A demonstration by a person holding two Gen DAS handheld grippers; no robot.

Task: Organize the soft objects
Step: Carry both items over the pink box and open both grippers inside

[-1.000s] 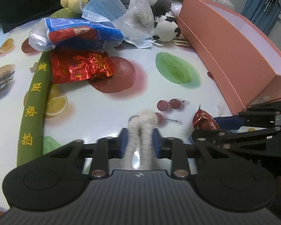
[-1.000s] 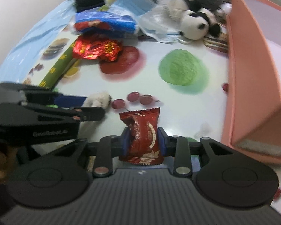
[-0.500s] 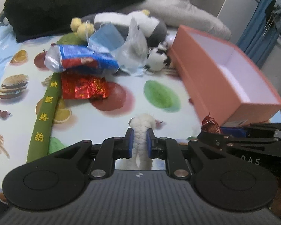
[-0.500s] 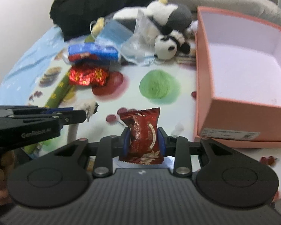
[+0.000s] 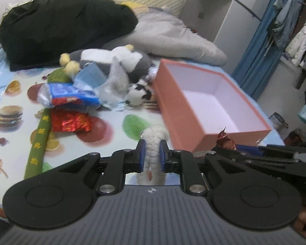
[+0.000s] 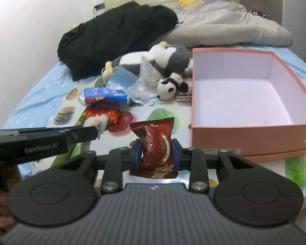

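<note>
Both grippers have lifted off the mat: left gripper pinches a fluffy white plush strip, right gripper a dark-red foil snack packet, the open pink cardboard box ahead-right, ready for dropping.

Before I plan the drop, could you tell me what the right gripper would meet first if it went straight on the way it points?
Probably nothing soon: the right gripper, shut on the snack packet, points just left of the box, over bare tablecloth. Farther on lies the toy pile, perhaps the panda; depth is unclear.

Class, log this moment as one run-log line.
left hand-held gripper: shut on white plush toy | right hand-held gripper: shut on red snack packet | pink box: empty
</note>
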